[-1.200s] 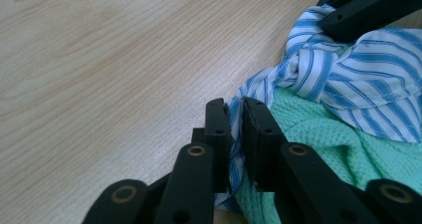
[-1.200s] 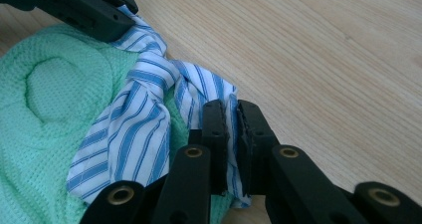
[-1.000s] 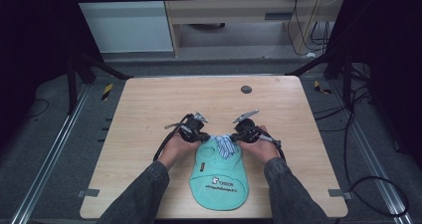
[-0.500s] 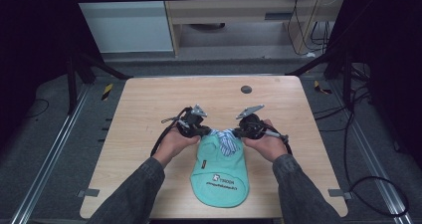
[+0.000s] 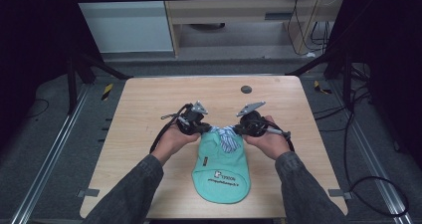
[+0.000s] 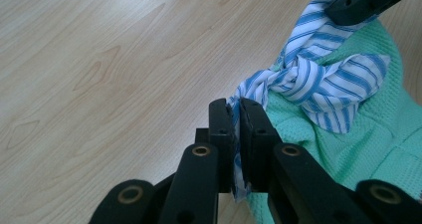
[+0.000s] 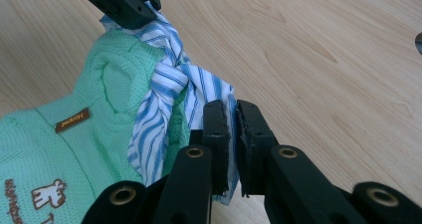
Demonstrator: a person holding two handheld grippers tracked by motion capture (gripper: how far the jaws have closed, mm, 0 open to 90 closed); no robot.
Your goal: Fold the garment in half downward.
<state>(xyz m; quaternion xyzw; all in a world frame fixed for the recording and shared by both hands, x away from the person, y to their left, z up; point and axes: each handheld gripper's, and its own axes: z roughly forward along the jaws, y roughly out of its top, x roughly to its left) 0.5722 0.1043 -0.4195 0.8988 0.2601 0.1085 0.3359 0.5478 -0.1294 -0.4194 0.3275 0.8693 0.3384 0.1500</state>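
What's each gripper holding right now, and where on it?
Both grip the striped collar of the green garment: left gripper on one end, right gripper on the other.

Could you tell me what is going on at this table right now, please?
A person holds a tool in each hand over a mint-green garment on the wooden table. The left tool and the right tool are each shut on one end of the blue-striped collar, which is knotted in the middle. The collar end is lifted between them.

Light wood table (image 5: 144, 119), green garment (image 5: 221, 171) flat on it
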